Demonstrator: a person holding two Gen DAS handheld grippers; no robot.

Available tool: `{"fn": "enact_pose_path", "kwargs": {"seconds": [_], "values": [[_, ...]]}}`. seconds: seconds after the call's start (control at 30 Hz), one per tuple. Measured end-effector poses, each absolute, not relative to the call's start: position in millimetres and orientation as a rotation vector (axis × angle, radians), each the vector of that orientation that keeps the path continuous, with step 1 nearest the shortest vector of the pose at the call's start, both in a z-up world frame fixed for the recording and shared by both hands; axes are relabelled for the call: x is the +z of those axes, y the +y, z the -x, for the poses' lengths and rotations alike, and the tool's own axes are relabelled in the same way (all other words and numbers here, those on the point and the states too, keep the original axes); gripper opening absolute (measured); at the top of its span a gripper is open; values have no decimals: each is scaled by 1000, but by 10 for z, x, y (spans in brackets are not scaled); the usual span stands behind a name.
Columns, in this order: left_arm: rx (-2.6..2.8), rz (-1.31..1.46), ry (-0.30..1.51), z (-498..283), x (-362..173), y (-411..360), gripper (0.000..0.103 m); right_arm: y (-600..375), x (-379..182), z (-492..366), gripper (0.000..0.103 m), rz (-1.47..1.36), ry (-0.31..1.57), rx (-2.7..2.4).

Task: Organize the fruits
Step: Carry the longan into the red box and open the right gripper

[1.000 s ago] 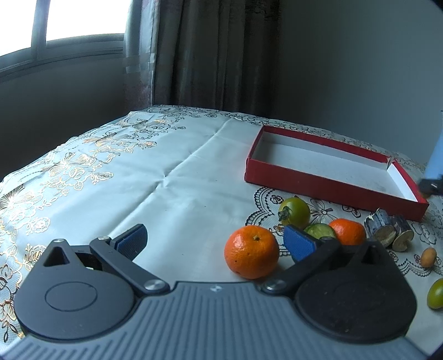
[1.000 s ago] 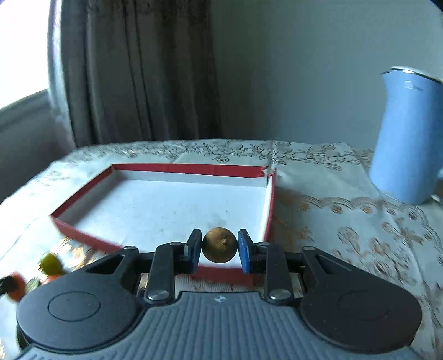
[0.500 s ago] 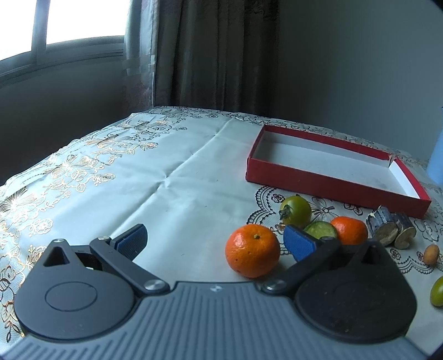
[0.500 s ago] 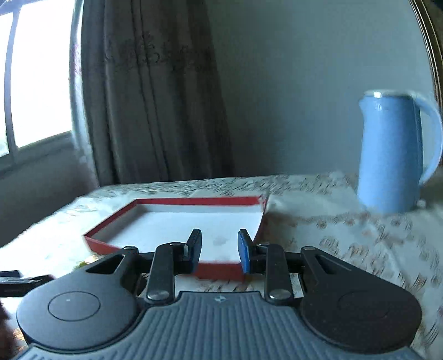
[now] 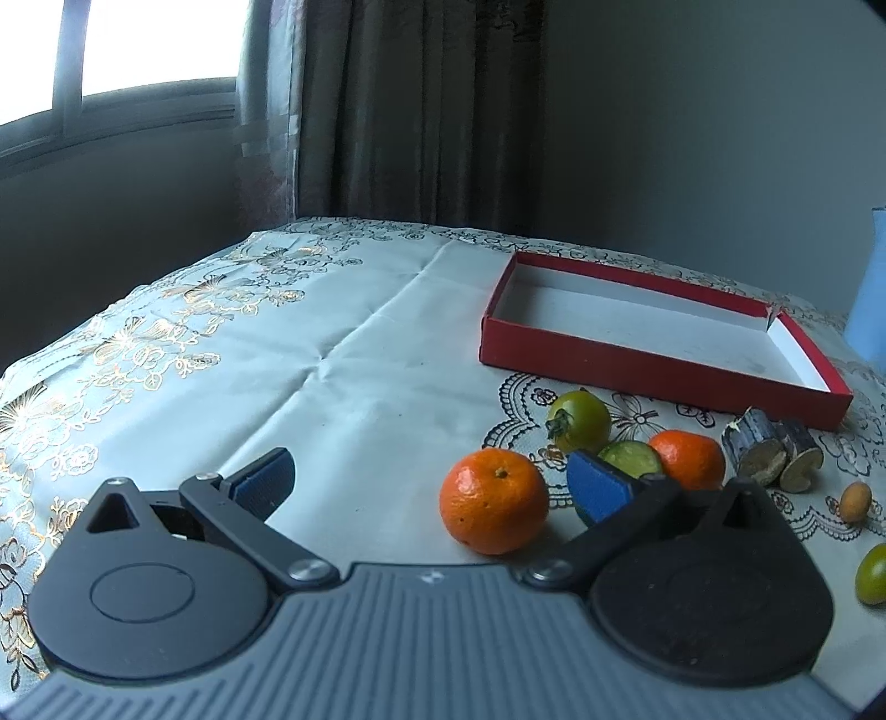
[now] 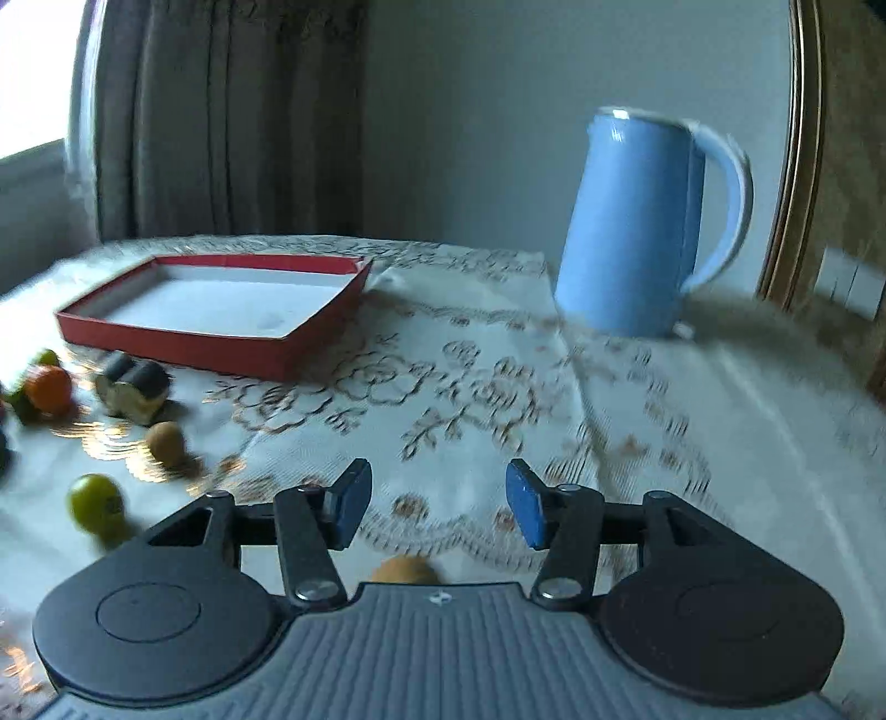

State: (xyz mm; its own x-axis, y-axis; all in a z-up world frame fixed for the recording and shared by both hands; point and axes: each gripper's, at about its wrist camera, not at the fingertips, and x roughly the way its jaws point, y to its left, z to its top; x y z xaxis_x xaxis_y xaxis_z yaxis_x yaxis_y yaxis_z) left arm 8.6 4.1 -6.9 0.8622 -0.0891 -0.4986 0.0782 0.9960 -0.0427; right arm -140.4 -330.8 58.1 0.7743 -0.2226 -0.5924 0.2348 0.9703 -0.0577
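Swung away from red box (image 6: 221,310); right tool (image 6: 437,507) opening, small brown fruit (image 6: 403,570) just below pads (unheld). Left tool (image 5: 432,484) wide open, empty.

Dim, cool daylight in both views. Source: overexposed bright window (image 5: 138,50), up and left of left-wrist jaws, pane blown to white. Left-wrist view sharp; round glossy orange mandarin (image 5: 494,501) between those jaws shows small highlight, soft shadow beneath. Right-wrist view smeared by motion blur: tall light-blue ceramic jug (image 6: 637,221) beyond jaws ghosted at rim and handle, pattern of cream embroidered tablecloth (image 6: 470,387) on worktop streaked. Fisheye bending at edges, dark corner vignette in both.
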Motion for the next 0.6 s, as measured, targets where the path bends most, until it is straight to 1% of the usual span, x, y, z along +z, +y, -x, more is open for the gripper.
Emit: {"fn": "enact_pose_path", "kwargs": {"seconds": [0.17,0.33,0.37,0.4,0.47,0.57,0.6], "values": [[-88,21,524,-87,-66,44,103,-3185,504,1587,53,63,664,-291],[-88,19,525,-92,-68,42,103,-3218,363,1648,53,61,702,-300],[-88,19,524,-93,-68,42,103,-3240,336,1657,51,45,712,-298],[-87,19,525,-94,-68,42,103,-3263,320,1662,49,26,703,-293],[-87,20,527,-99,-68,44,103,-3273,317,1673,35,19,700,-290],[-85,21,527,-100,-69,44,103,-3253,314,1662,28,22,703,-278],[-85,21,527,-99,-69,43,103,-3245,318,1659,28,23,706,-277]]}}
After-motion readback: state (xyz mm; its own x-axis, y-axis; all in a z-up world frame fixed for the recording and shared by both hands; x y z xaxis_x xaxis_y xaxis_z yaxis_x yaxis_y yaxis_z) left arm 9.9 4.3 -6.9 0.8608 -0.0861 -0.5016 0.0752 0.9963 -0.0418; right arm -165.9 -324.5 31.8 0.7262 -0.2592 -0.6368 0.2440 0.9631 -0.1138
